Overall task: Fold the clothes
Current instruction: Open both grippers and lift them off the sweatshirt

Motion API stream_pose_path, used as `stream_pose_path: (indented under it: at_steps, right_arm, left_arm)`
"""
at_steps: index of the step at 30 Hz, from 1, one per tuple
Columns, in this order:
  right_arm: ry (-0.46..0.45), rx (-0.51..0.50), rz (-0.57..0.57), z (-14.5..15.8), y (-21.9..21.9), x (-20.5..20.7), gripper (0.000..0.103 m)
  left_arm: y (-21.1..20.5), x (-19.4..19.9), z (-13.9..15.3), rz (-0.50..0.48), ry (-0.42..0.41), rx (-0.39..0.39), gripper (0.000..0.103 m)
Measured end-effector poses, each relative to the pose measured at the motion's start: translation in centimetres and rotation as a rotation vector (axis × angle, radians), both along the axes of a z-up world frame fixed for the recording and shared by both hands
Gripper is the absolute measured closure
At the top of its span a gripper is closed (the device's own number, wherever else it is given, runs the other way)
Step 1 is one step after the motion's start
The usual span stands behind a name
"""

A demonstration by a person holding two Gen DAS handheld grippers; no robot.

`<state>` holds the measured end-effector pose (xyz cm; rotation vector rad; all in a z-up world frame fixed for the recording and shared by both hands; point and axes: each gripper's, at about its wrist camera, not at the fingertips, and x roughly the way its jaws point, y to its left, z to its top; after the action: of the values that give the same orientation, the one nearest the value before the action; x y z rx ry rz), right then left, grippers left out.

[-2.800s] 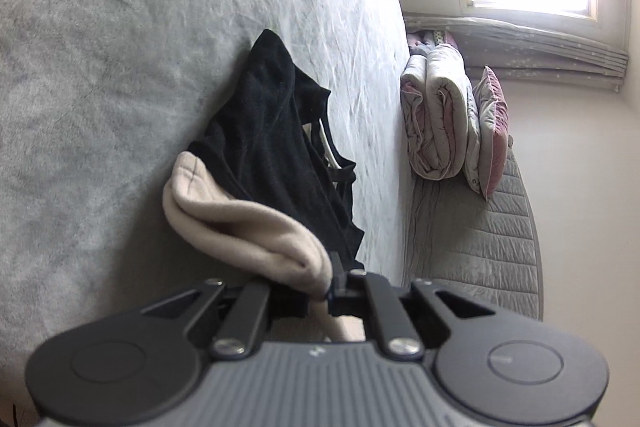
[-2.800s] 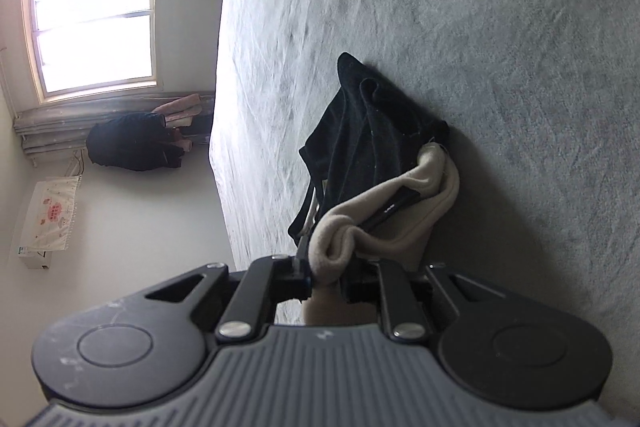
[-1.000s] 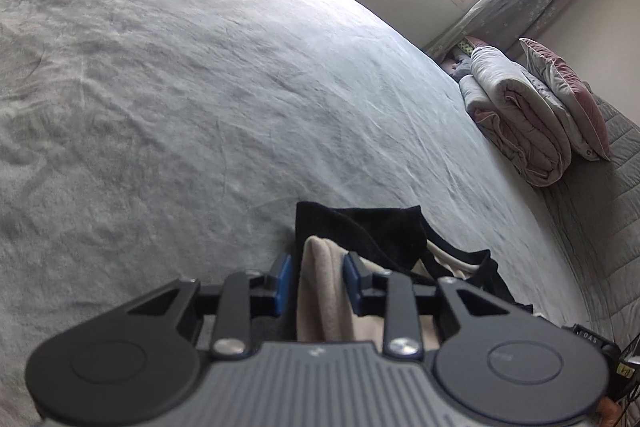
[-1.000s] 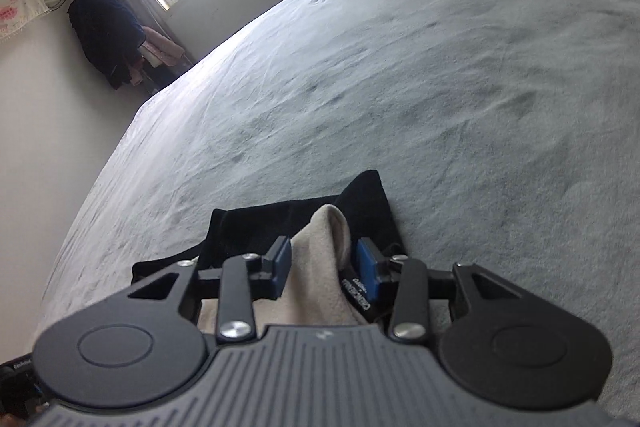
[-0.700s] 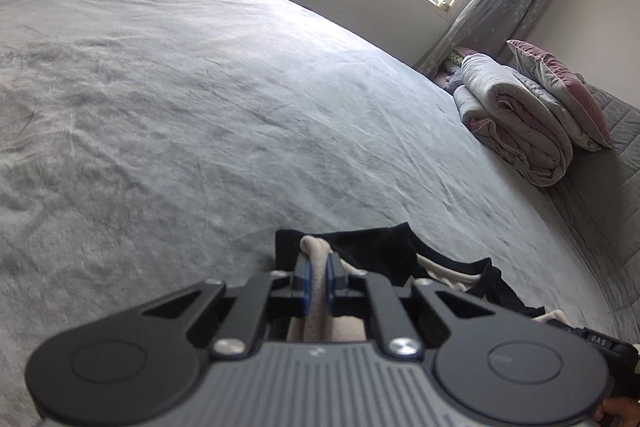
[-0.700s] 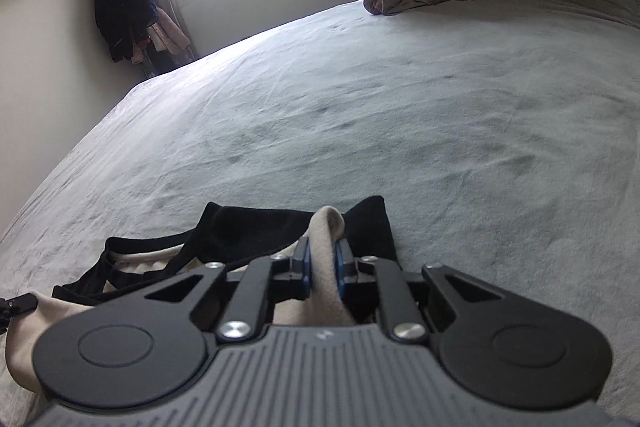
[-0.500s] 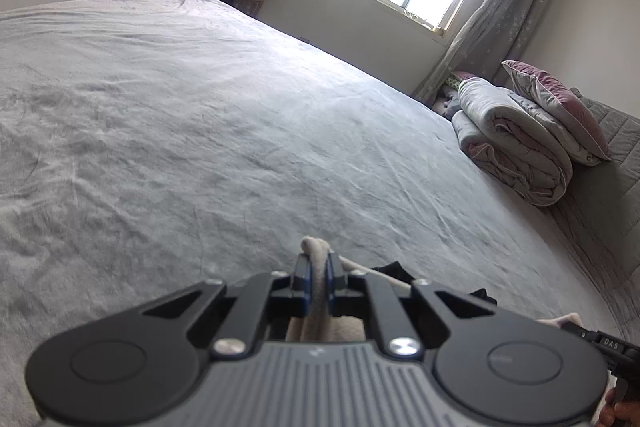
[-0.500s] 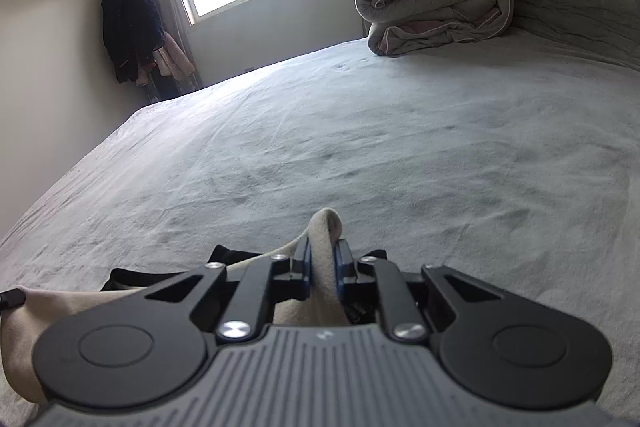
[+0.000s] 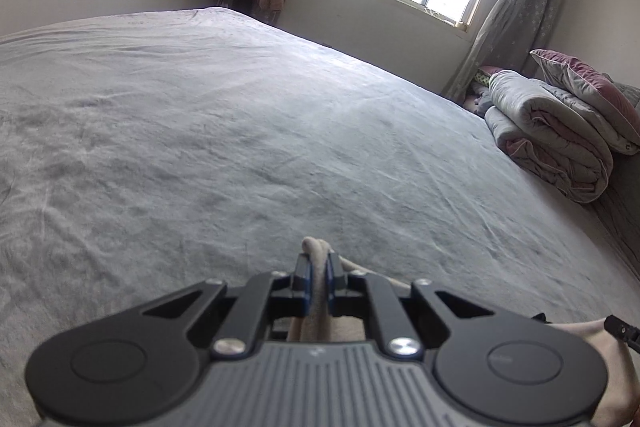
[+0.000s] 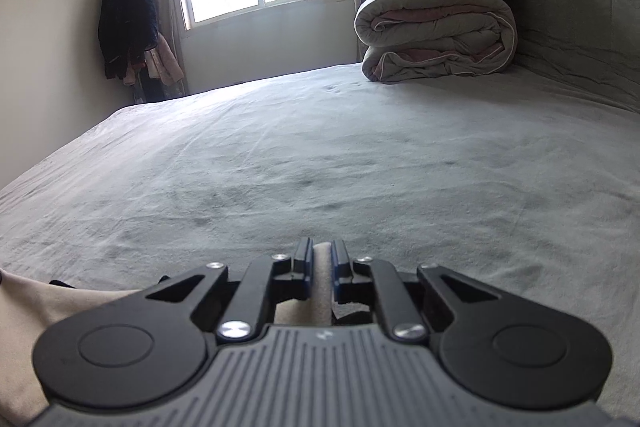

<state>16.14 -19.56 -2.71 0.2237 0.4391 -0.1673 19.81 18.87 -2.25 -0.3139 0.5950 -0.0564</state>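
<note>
**Op 1:** Left tool [image 9: 317, 269] is clenched on a bunched fold of the beige garment [image 9: 316, 259]. Right tool [image 10: 322, 263] is closing, its pads already pressing a fold of the same cloth, which trails off to its left.

**Op 2:** Progress?

**Op 1:** I'd judge it early: both ends gripped, nothing laid flat or folded yet.

**Op 2:** Room?

**Op 1:** Plenty. Beyond the garment the grey bed [image 10: 360, 155] lies bare up to the rolled quilt [image 10: 436, 35] by the headboard.

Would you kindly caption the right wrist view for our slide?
Right gripper closing on a beige garment above the grey bedspread, folded duvet beyond.
</note>
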Motion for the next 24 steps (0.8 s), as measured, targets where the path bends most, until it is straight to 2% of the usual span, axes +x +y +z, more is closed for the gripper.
stream_pose_path:
  at_steps: [4,7,11,13,15,16,17,20,21,22,23,24]
  right_arm:
    - [0.029,-0.014,-0.028,-1.0,-0.8,0.9,0.096]
    - [0.066,0.043,-0.061,-2.2,-2.0,1.2,0.096]
    - [0.081,0.111,-0.092,-2.3,-3.3,0.8,0.095]
    - [0.084,0.104,-0.089,-1.9,-3.3,0.4,0.094]
    - [0.081,0.102,-0.085,-1.3,-3.3,-0.2,0.088]
    - [0.082,0.110,-0.085,-0.9,-3.4,-0.4,0.085]
    - [0.083,0.116,-0.080,-0.6,-3.3,-0.7,0.085]
    - [0.082,0.118,-0.065,0.8,-3.0,-1.3,0.085]
    - [0.079,0.115,-0.059,1.3,-2.8,-1.6,0.082]
    - [0.075,0.116,-0.050,1.8,-2.5,-1.8,0.075]
    - [0.070,0.117,-0.040,2.3,-2.2,-2.1,0.062]
    - [0.066,0.118,-0.031,2.7,-1.8,-2.3,0.059]
  left_arm:
    - [-0.4,0.5,-1.5,0.007,0.040,0.034,0.095]
    - [-0.8,0.6,-2.3,0.002,0.044,0.065,0.094]
    - [-0.9,0.5,-2.1,0.009,0.041,0.077,0.089]
    - [-0.9,0.4,-1.8,0.014,0.043,0.078,0.088]
    - [-0.9,0.2,-1.3,0.019,0.046,0.078,0.083]
    - [-0.9,0.1,-1.0,0.021,0.047,0.076,0.078]
    - [-1.0,-0.1,-0.6,0.021,0.048,0.071,0.071]
    - [-1.3,-0.9,0.8,0.019,0.036,0.061,0.062]
    - [-1.5,-1.2,1.3,0.012,0.031,0.058,0.060]
    - [-1.8,-1.5,1.7,0.003,0.026,0.056,0.057]
    - [-2.0,-1.8,2.1,-0.007,0.021,0.054,0.054]
    - [-2.3,-2.1,2.5,-0.020,0.017,0.054,0.052]
